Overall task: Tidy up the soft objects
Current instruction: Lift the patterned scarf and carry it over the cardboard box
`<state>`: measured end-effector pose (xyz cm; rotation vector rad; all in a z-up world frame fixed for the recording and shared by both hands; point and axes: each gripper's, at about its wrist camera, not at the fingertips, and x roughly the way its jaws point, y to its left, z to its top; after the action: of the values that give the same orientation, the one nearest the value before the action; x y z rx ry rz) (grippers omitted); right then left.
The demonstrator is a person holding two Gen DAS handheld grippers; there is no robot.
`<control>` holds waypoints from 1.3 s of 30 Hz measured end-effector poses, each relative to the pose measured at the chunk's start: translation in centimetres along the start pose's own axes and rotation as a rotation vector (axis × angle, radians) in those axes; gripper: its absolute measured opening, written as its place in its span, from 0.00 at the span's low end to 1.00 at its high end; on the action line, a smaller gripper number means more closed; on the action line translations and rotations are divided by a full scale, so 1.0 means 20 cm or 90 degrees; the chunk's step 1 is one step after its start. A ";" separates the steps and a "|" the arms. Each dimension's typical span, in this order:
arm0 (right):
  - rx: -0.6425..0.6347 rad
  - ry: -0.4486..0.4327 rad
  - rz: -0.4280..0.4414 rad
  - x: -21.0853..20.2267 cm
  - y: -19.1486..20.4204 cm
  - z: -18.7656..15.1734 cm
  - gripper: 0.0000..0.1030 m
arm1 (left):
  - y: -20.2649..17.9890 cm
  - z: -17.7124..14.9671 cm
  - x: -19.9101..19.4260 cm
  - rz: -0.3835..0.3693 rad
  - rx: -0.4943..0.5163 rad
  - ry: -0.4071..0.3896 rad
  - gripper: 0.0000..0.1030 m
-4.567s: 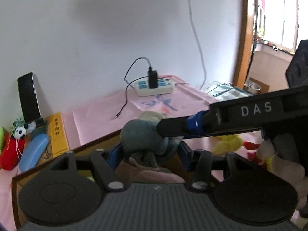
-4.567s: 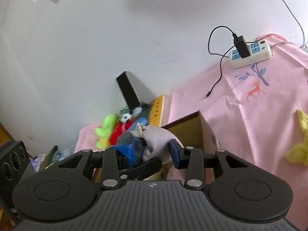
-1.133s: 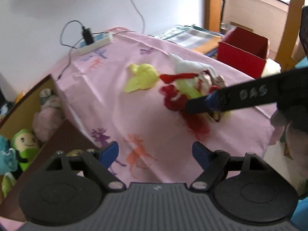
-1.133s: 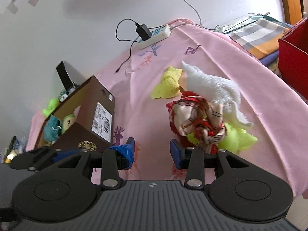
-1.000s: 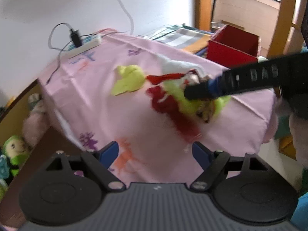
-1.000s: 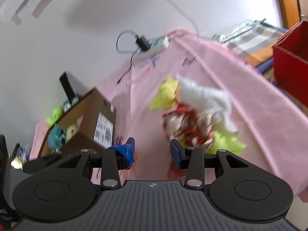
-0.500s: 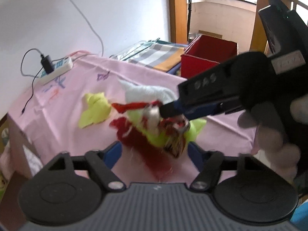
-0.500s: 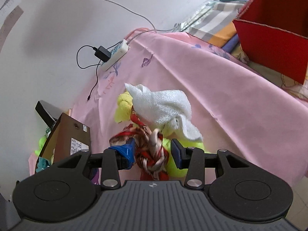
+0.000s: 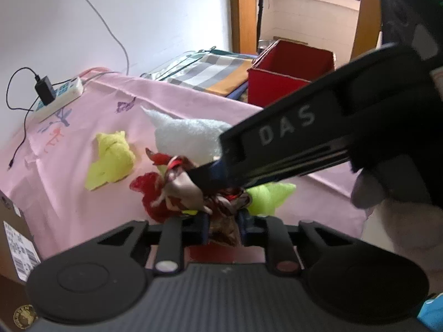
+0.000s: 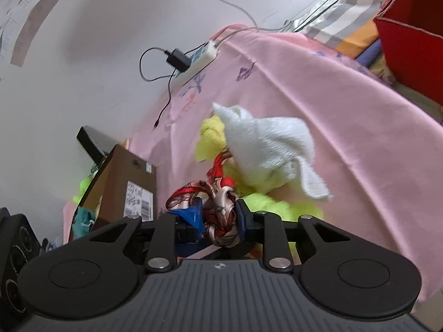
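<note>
A red-and-cream patterned scarf (image 9: 180,191) lies bunched in a pile of soft things on the pink tablecloth (image 9: 193,105). My left gripper (image 9: 221,227) is shut on its near end. From the right, my right gripper (image 9: 210,177) reaches in; in its own view the right gripper (image 10: 220,213) has its jaws closing, and the pads press on the scarf (image 10: 221,193). Around it lie a white towel (image 9: 188,138), a yellow-green cloth (image 9: 110,160), a lime cloth (image 9: 268,196) and a red fuzzy piece (image 9: 149,191).
A brown cardboard box (image 10: 121,177) with soft toys inside stands at the left of the table. A power strip (image 9: 58,96) with a charger lies by the wall. Beyond the table's far edge stands a red box (image 9: 288,74) beside folded striped fabric.
Both grippers came from the cardboard box, where they held a grey soft thing, to the pile. Both stood open half a second ago; now both have closed on the scarf.
</note>
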<state>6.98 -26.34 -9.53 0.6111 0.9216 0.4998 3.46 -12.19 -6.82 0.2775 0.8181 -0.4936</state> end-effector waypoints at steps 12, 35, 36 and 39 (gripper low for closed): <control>0.051 0.059 0.101 0.07 0.08 -0.04 0.07 | 0.08 -0.10 -0.20 0.037 0.001 -0.026 0.14; -0.099 0.081 0.223 0.25 0.71 -0.13 0.09 | 0.42 -0.31 -0.76 0.156 -0.065 -0.108 0.14; -0.107 0.077 0.230 0.26 0.75 -0.12 0.09 | 0.45 -0.32 -0.78 0.163 -0.067 -0.115 0.14; -0.134 0.063 0.247 0.28 0.86 -0.11 0.10 | 0.52 -0.31 -0.84 0.184 -0.070 -0.135 0.14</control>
<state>5.56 -9.73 -2.16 0.5790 0.8318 0.9702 -4.82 4.54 2.25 0.2325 0.5843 -0.2020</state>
